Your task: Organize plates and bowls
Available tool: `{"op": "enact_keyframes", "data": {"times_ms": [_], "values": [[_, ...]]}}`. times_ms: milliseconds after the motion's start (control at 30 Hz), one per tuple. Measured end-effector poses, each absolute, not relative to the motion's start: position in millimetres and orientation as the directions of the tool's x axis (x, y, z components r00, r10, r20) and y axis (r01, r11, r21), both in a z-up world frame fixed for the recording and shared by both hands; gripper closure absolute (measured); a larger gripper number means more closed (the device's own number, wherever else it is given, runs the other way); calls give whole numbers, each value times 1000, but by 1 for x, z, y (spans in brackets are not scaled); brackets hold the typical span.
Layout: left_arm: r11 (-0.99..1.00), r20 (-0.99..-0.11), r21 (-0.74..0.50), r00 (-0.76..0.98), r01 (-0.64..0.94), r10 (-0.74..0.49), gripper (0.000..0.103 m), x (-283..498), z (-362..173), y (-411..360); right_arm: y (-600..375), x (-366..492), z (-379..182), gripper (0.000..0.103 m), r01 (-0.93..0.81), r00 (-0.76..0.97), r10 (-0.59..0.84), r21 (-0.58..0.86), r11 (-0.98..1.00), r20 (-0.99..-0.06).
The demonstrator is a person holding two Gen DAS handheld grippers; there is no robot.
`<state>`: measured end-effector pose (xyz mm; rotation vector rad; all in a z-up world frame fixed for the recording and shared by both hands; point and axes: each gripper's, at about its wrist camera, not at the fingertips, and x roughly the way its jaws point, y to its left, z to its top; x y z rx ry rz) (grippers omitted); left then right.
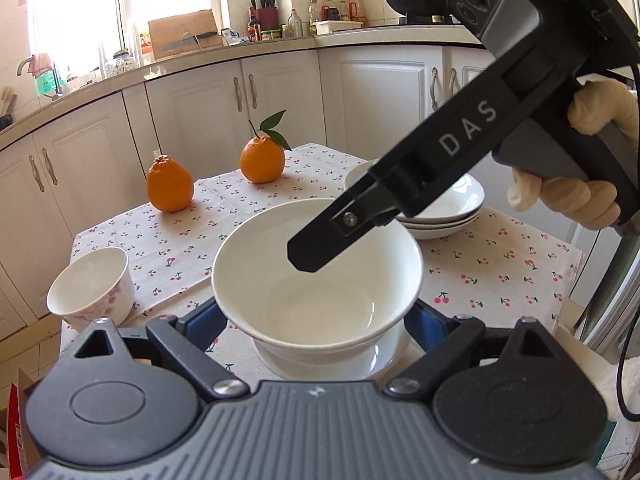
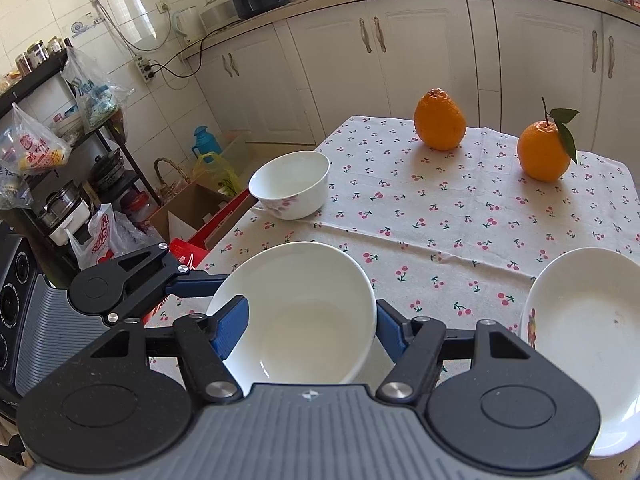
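Observation:
A plain white bowl (image 1: 316, 280) rests nested in another white bowl (image 1: 328, 360) on the cherry-print tablecloth. My left gripper (image 1: 316, 320) is open, its blue pads (image 1: 204, 324) on either side of the bowls' base. My right gripper (image 2: 308, 328) has its blue pads (image 2: 232, 328) straddling the upper bowl (image 2: 296, 312); whether they press on it is unclear. The right gripper's finger (image 1: 340, 232) hangs over the bowl in the left wrist view. A flower-patterned small bowl (image 1: 90, 288) stands at the table's left edge, also shown in the right wrist view (image 2: 290, 188). A stack of white plates (image 1: 440, 208) sits at the right (image 2: 588, 344).
Two oranges (image 1: 170, 184) (image 1: 262, 158) stand at the far side of the table, also in the right wrist view (image 2: 440, 120) (image 2: 544, 152). White kitchen cabinets (image 1: 280, 96) run behind. Boxes and bags (image 2: 192, 208) lie on the floor left of the table.

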<state>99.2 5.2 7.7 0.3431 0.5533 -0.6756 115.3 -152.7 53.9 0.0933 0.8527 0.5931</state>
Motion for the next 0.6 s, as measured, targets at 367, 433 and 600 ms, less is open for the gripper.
{"op": "enact_keyframes", "data": {"times_ms": [367, 433, 600], "values": [[733, -619, 88, 614, 674, -491, 9, 106, -4, 2, -152, 119, 39, 30, -438, 493, 511, 306, 845, -705], [733, -621, 85, 611, 675, -490, 9, 106, -4, 2, -152, 120, 38, 30, -436, 490, 507, 304, 847, -709], [730, -628, 81, 603, 679, -491, 9, 108, -6, 1, -152, 120, 36, 30, -433, 486, 506, 307, 847, -712]]}}
